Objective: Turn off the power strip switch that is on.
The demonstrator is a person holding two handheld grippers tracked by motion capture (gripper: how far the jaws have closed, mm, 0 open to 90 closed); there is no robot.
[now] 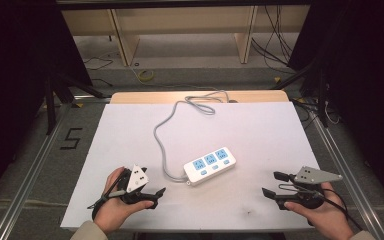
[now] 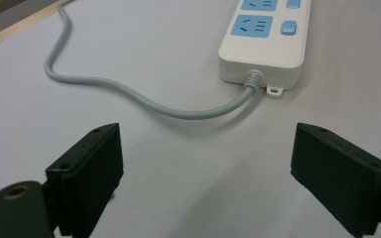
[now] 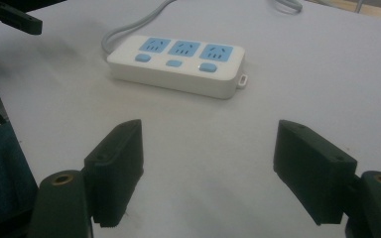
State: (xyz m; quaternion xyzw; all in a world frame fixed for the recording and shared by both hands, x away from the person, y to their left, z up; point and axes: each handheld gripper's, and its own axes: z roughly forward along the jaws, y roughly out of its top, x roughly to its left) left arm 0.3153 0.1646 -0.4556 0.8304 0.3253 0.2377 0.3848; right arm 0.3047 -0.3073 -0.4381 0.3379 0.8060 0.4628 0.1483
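A white power strip (image 1: pixel 210 166) with three blue sockets and blue switches lies near the middle of the white table sheet (image 1: pixel 260 125). Its grey cable (image 1: pixel 161 142) leaves its left end and curls toward the table's back edge. My left gripper (image 1: pixel 156 197) rests at the front left, open and holding nothing. In the left gripper view its jaws stand wide apart, left gripper (image 2: pixel 208 168), facing the cable (image 2: pixel 129 91) and the strip's end (image 2: pixel 265 44). At the front right, my right gripper (image 1: pixel 275 184) is open and holds nothing, right gripper (image 3: pixel 208 158), and points at the power strip (image 3: pixel 178 64).
The wooden table edge (image 1: pixel 145 96) shows behind the sheet. Beyond it stand a wooden shelf frame (image 1: pixel 180 30) and loose floor cables (image 1: pixel 272 45). Metal rails (image 1: pixel 30 170) run along both sides, with a black figure five (image 1: pixel 72 138) marked at the left.
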